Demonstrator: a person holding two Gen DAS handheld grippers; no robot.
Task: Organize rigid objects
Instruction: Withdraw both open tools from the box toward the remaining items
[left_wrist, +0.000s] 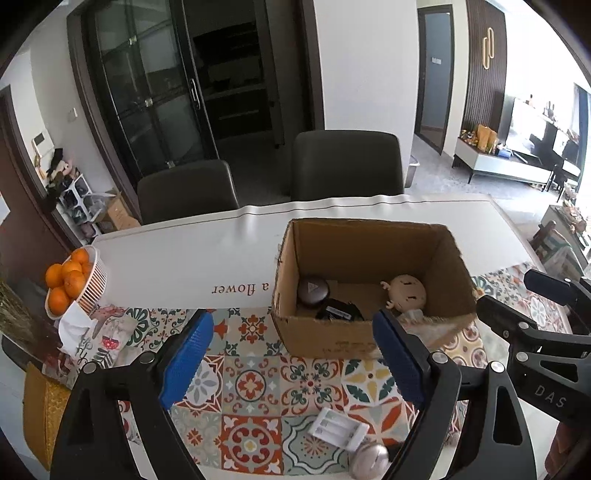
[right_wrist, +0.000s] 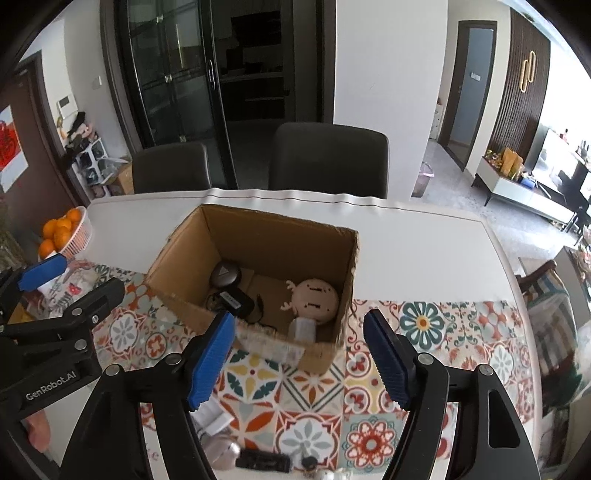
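On the tiled cloth that covers the near part of the tabletop, your box stands open-topped, right of centre in the left wrist view and centre-left in the right wrist view. Inside it lie a dark round case at the back left, a black adapter in front of that, and a tan doll head toward the right wall, with a pale packet just below the head.

Your left claw is spread, its blue pads wide apart with nothing between them but cloth; it hangs above the tabletop short of the box. Your right claw is also spread and empty, framing the box's near corner in its own view. Each claw shows at the edge of the other's view: the right one at far right of the left view, the left one at far left of the right view.

Low in the left view, a white charger lies on the cloth with a silvery round thing touching its lower edge. At the bottom of the right view sits a small black block.

At the left edge of both views, a basket of oranges rests on the tabletop. Two dark chairs stand behind the far edge.
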